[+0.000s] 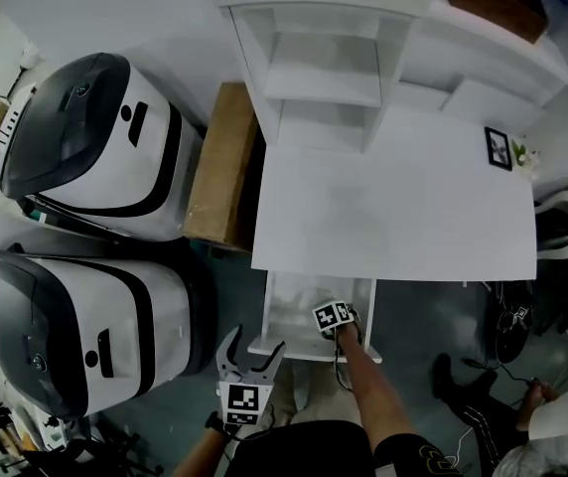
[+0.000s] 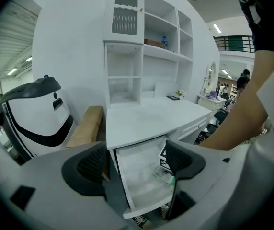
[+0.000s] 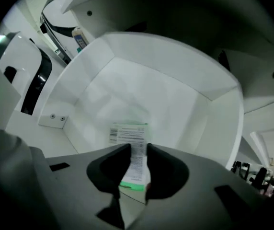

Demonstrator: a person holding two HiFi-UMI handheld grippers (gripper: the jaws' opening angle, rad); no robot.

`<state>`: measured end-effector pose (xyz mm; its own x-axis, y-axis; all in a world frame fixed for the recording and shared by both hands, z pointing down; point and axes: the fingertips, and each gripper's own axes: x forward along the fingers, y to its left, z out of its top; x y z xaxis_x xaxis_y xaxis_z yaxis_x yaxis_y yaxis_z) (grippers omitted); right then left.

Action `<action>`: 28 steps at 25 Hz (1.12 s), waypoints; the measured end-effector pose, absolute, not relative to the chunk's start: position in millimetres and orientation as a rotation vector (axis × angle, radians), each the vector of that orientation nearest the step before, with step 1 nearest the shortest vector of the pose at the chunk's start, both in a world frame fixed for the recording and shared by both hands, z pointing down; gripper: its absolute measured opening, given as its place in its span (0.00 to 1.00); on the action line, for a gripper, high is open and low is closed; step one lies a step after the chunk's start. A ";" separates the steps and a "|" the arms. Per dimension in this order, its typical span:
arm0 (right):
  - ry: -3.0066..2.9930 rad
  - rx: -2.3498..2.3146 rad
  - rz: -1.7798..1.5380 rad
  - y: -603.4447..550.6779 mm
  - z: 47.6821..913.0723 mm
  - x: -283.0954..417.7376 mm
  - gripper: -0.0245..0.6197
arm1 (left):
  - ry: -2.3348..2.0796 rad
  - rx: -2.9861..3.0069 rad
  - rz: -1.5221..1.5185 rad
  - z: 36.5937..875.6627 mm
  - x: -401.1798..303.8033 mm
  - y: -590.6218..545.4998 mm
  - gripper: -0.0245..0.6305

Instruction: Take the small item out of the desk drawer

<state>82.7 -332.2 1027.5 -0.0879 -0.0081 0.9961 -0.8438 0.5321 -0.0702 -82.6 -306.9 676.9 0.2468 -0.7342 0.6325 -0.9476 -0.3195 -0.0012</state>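
- Small item [image 3: 127, 132], a flat white packet with a printed label and a green strip at its near end, is sitting inside the open drawer [image 3: 189, 104] under the desk [image 1: 393, 207], toward the drawer's right side in the head view.
- Right gripper [image 3: 138, 150] is reached down into the drawer, and its fingers [image 3: 110, 169] are closed on the packet. It's pinched edge-on, with the labelled end poking out past the fingertips and the green end tucked back between them.
- Whether it's been lifted off the drawer floor can't really be told.
- Left gripper [image 2: 137, 164] is held back in front of the drawer with its fingers spread wide and nothing between them, so the drawer isn't being steadied by anything.
- What could go wrong, probably: the packet is only nipped across its thin side, so it could be swung or squeezed out if the wrist gets tilted quickly.
- The sticking-out end could also be caught on the drawer's front wall or the desk edge above on the way out, and knocked loose.
- The drawer could get nudged too if the gripper is dragged along a side wall.
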 end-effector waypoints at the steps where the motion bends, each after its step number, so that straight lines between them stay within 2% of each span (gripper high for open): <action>1: -1.520 0.800 0.799 -338.5 1019.5 84.6 0.16 | -1.540 2.152 0.757 673.5 -83.9 -308.1 0.64; 2: -1.534 0.827 0.781 -341.9 1011.9 85.9 0.06 | -1.538 2.160 0.749 669.6 -85.8 -308.2 0.64; 4: -1.549 0.834 0.799 -339.2 1003.3 85.6 0.07 | -1.531 2.176 0.744 663.2 -91.2 -306.8 0.64; 5: -1.555 0.818 0.837 -335.4 1002.9 83.6 0.11 | -1.525 2.180 0.747 661.8 -93.9 -306.0 0.64; 6: -1.564 0.794 0.887 -330.9 1005.0 79.6 0.26 | -1.520 2.181 0.751 661.7 -96.5 -305.2 0.64; 8: -1.578 0.725 0.972 -321.9 1015.9 67.6 0.66 | -1.508 2.173 0.749 666.3 -101.2 -304.0 0.64; 9: -1.579 0.686 0.981 -319.0 1023.2 62.2 0.73 | -1.501 2.166 0.744 671.1 -102.9 -303.5 0.64; 12: -1.557 0.597 0.856 -318.9 1045.3 55.6 0.75 | -1.480 2.149 0.739 689.8 -106.4 -300.4 0.64; 13: -1.541 0.579 0.786 -319.9 1050.8 56.7 0.71 | -1.474 2.144 0.741 695.5 -107.5 -298.8 0.64; 14: -1.529 0.566 0.718 -321.5 1053.8 58.3 0.56 | -1.469 2.141 0.743 699.9 -108.6 -297.4 0.64; 18: -1.588 0.588 0.561 -328.4 1025.7 52.7 0.55 | -1.474 2.157 0.724 691.5 -115.4 -291.8 0.64; 22: -1.786 0.718 0.491 -337.7 931.6 28.5 0.55 | -1.498 2.220 0.686 653.5 -130.9 -290.8 0.64; 28: -2.149 1.078 0.527 -357.3 738.7 13.1 0.55 | -1.564 2.355 0.567 587.8 -150.7 -304.7 0.64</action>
<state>13.1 -357.3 738.7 -0.4366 -0.5453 0.7155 -0.8145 0.5774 -0.0570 -150.7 -304.7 587.8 0.3449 -0.8212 0.4545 -0.9218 -0.3878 -0.0012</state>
